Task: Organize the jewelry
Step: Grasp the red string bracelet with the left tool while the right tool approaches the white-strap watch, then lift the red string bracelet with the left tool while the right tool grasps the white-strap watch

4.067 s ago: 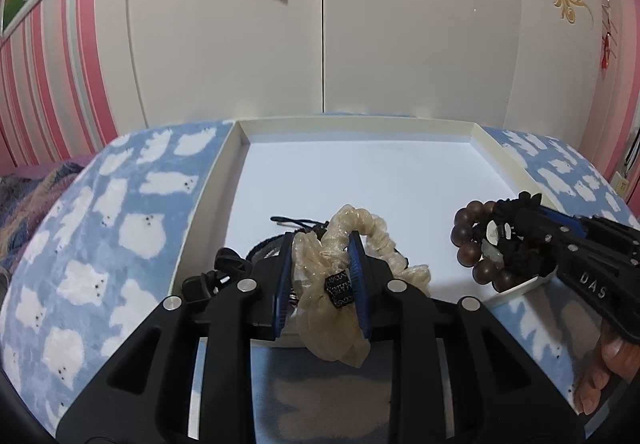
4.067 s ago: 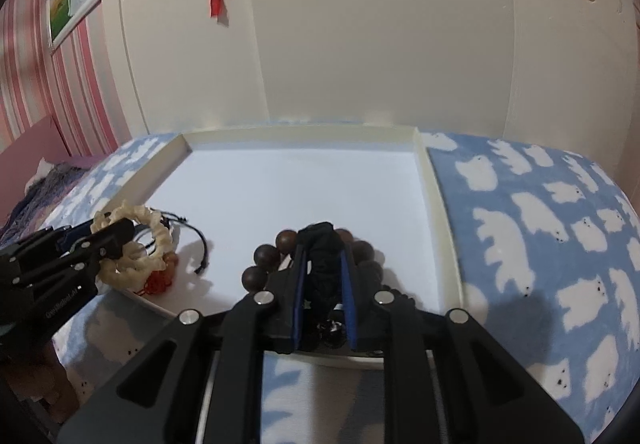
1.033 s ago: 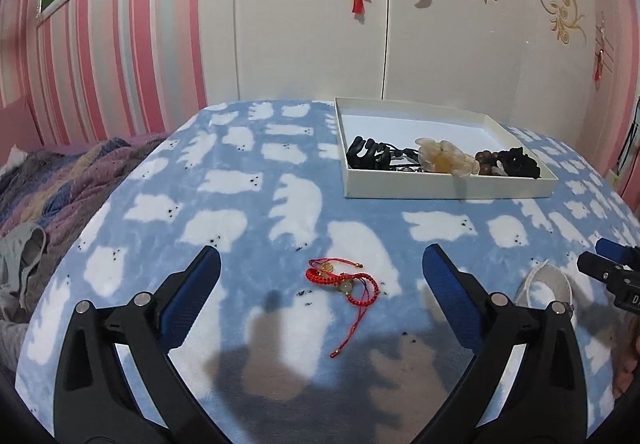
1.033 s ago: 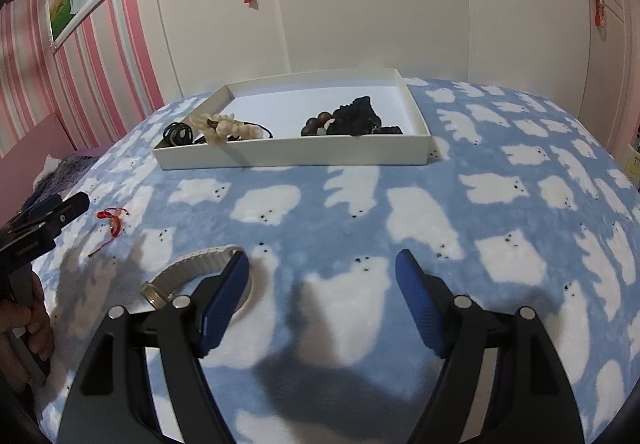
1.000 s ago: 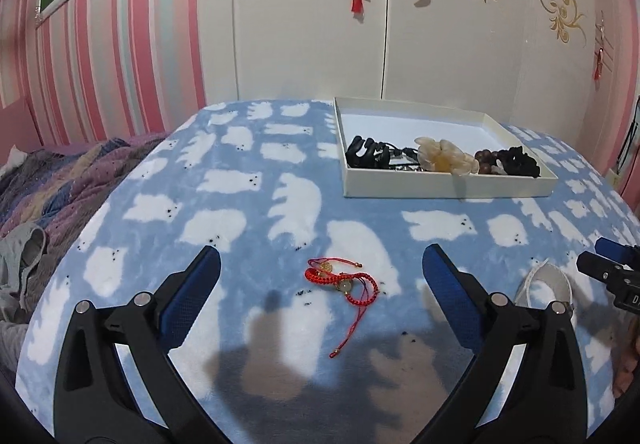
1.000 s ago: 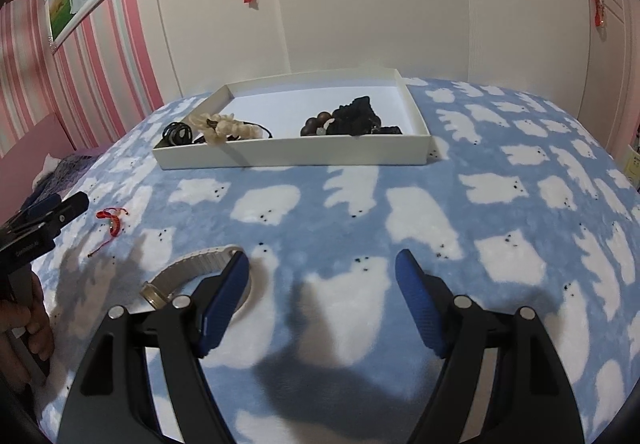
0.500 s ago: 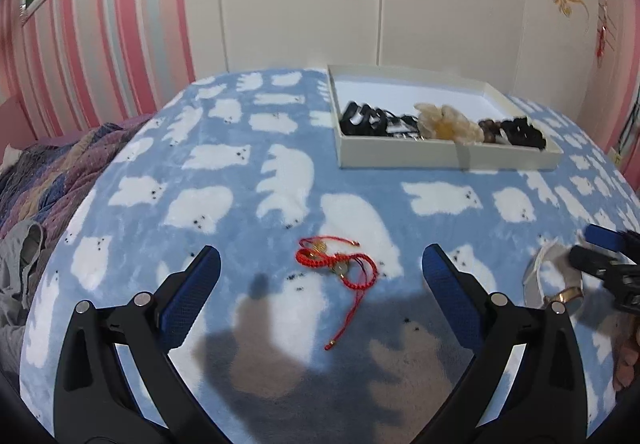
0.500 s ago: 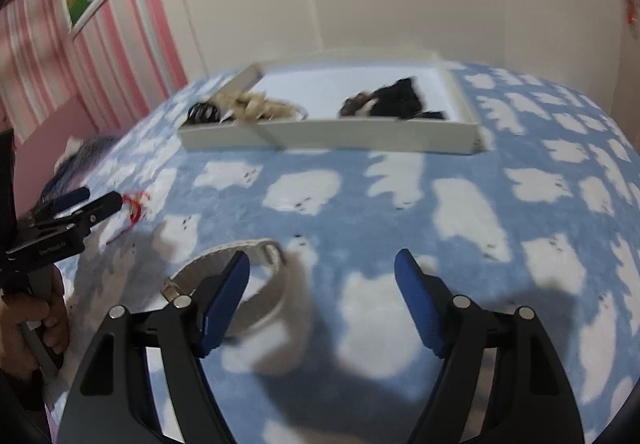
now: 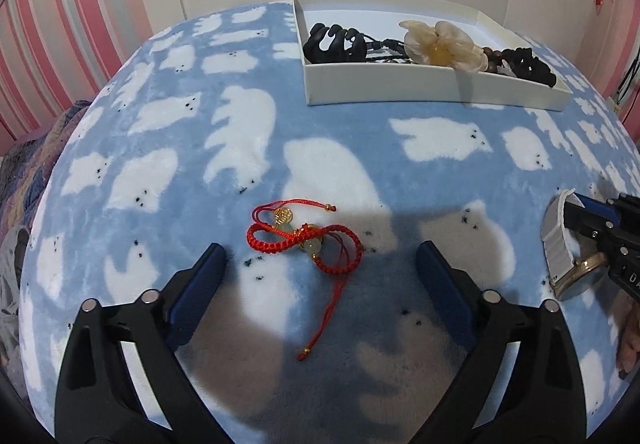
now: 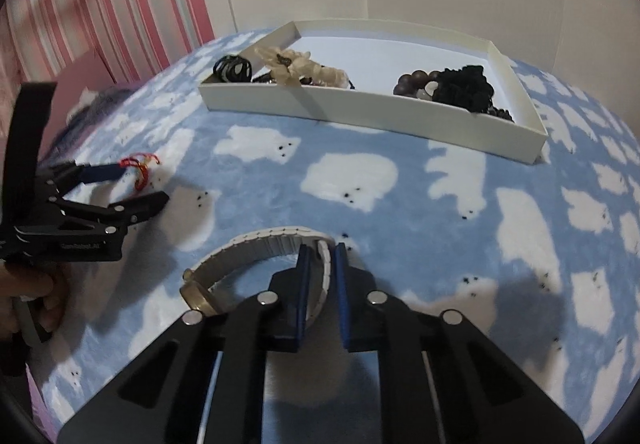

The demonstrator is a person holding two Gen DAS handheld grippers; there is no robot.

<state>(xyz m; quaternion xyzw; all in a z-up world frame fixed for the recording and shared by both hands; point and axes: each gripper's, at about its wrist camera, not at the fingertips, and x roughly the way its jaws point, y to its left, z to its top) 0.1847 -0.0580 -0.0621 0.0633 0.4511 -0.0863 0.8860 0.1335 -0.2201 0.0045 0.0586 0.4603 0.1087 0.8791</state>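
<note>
White tray (image 9: 420, 94) on the blue polar-bear blanket (image 9: 240, 132) holds black hair ties (image 9: 334, 44), a cream scrunchie (image 9: 440, 44) and dark wooden beads (image 10: 416, 82) with a black piece. Left view alone shows the red braided cord bracelet (image 9: 308, 240), with gold charm and pale bead, between the wide, closing jaws of the left tool (image 9: 320, 268), untouched. Right view alone shows the right tool (image 10: 319, 260) closing on the white watch (image 10: 276, 244) band.

Quick count: one white tray (image 9: 400, 94), one red cord bracelet (image 9: 306, 238) and one watch (image 10: 256, 256) out on the blanket (image 9: 240, 132). In the tray: one black hair tie bundle (image 9: 334, 44), one cream scrunchie (image 9: 440, 44), one brown bead bracelet (image 10: 414, 82), one black scrunchie (image 10: 464, 86). Two tongs, left (image 9: 320, 268) and right (image 10: 320, 256).
</note>
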